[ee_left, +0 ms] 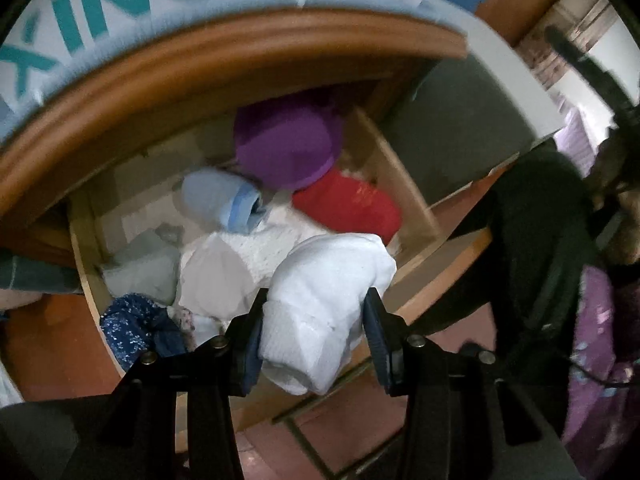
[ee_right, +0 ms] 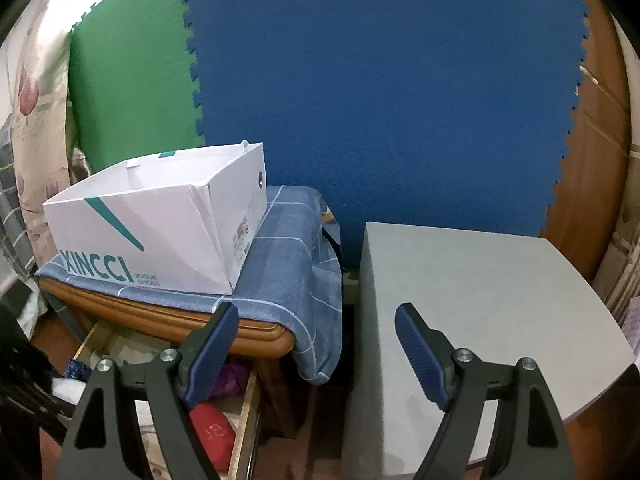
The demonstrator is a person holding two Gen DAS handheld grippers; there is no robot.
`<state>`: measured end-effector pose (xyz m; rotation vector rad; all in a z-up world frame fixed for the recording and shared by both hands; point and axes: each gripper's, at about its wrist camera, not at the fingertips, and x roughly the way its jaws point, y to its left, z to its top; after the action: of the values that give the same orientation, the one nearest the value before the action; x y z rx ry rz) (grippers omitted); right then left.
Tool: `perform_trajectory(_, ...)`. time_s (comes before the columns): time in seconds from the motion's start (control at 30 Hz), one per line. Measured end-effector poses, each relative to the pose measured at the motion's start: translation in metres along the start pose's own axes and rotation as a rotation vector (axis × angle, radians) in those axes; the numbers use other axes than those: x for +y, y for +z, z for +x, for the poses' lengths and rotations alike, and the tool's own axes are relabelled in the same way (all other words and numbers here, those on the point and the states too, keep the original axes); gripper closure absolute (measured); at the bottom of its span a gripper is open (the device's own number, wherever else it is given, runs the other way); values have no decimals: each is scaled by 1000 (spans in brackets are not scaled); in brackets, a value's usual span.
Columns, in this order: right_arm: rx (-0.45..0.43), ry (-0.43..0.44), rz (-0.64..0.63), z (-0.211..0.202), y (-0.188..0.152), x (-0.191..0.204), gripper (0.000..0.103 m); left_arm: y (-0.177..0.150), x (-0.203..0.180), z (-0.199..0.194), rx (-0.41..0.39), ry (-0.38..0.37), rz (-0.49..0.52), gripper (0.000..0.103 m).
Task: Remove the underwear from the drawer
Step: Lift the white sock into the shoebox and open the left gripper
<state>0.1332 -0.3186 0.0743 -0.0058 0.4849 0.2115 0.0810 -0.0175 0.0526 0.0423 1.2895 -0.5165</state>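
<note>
Left gripper (ee_left: 316, 328) clenched on a white rolled underwear bundle (ee_left: 324, 304), pads pressed into both sides, bundle held above the open drawer (ee_left: 404, 184). In the drawer: purple roll (ee_left: 286, 140) at the back, red roll (ee_left: 348, 204) by the right wall, light-blue roll (ee_left: 220, 200), dark patterned piece (ee_left: 132, 328) at the front left corner. Right gripper (ee_right: 316, 328) released, jaws wide, nothing between them. White box (ee_right: 160, 224) sits on the cloth-covered cabinet top (ee_right: 288, 256).

The white cardboard box (ee_right: 160, 224) on the blue checked cloth (ee_right: 288, 264) carries the teal brand name "XINCCI" along the lower edge of its front side, with small pale lettering just right of it, too blurred to read. In the left wrist view the same box (ee_left: 120, 8) shows only part of the teal letters, and a printed label near its corner is illegible.
</note>
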Motion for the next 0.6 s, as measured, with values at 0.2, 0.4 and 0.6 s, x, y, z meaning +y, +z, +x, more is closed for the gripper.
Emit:
perform_trajectory(0.2,6,7,6,0,1,-2,20,5,-38,-26,-88,-40,36,62)
perform_trajectory(0.4,39,-7,82,5,-1,-13,20,15,-59,-76,-181,-60,77,62)
perform_trajectory(0.6,39,6,112,4,-4,-18,20,32,-72,-125,-274,-91,84,62)
